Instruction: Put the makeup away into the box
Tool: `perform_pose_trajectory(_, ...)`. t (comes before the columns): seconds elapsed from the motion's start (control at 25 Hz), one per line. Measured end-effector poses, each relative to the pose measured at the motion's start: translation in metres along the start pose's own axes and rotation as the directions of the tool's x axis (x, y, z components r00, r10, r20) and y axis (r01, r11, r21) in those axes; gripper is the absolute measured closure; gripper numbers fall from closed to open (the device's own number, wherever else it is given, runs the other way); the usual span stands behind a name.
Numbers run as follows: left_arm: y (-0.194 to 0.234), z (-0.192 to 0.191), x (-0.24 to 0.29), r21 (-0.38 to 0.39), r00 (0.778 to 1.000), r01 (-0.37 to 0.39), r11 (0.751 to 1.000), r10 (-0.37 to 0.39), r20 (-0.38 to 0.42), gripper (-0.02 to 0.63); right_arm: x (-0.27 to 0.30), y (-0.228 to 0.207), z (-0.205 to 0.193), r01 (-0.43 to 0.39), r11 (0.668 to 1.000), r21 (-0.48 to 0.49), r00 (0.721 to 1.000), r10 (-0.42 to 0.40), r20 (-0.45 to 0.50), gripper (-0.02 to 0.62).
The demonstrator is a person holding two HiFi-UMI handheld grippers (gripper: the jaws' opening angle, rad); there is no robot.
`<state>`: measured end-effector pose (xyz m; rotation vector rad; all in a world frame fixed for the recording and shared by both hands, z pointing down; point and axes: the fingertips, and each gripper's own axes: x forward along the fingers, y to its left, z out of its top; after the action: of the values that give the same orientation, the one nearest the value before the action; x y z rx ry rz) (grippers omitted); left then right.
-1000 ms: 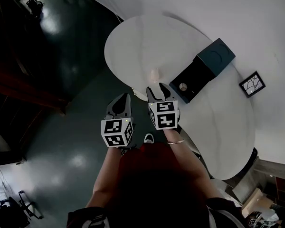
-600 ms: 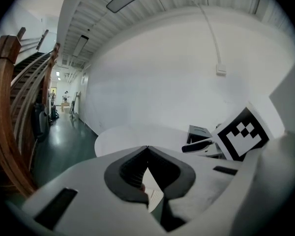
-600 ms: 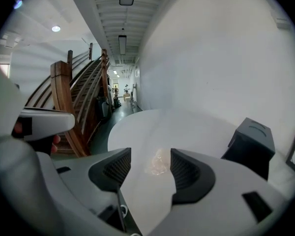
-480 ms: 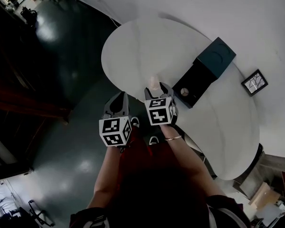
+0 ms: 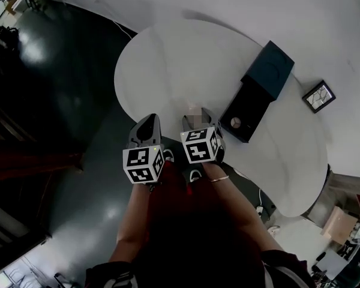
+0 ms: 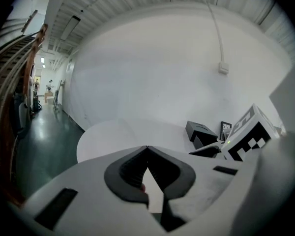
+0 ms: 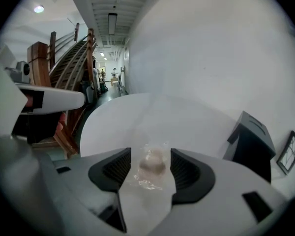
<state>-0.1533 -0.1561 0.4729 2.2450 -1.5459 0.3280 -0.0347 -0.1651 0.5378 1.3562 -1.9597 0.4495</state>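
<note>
Straddling wrapped makeup [image 7: 152, 162], right gripper [image 7: 151, 154] fingers just opened (not pressing it), left gripper [image 6: 147, 148] fingers clenched, empty

White table [image 5: 162, 71] — framed picture [image 5: 318, 96].

Large indoor hall or studio. Behind the table [image 5: 168, 71], a plain white wall [image 6: 152, 68]; left of it, glossy dark floor [image 5: 66, 71], wooden staircase [image 7: 71, 45] and corridor under a strip light [image 7: 112, 22].

The right gripper [image 7: 151, 153], jaws just opened wide, flanks a clear-wrapped pinkish makeup piece [image 7: 153, 163] on the white table [image 7: 187, 119].
</note>
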Motion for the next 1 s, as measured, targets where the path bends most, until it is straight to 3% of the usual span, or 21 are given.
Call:
perform_pose_trajectory(0.48, 0.005, 0.008, 0.057, 0.012, 0.984, 0.167, 0.986, -0.166, -0.060, 0.583, 0.024, 0.000, -0.005, 0.028, 0.997, 0.075, 0.994, -0.020, -0.110, 0.368)
perform_pose_trajectory(0.8, -0.004, 0.014, 0.076, 0.034, 0.963, 0.259, 0.965, -0.255, -0.083, 0.583, 0.006, -0.014, 0.008, 0.055, 0.986, 0.158, 0.997, -0.046, -0.062, 0.413)
perform_pose_trajectory(1.0, -0.017, 0.026, 0.092, 0.063, 0.944, 0.324, 0.944, -0.318, -0.091, 0.583, -0.025, -0.038, 0.021, 0.117, 0.961, 0.250, 0.993, -0.117, -0.014, 0.416)
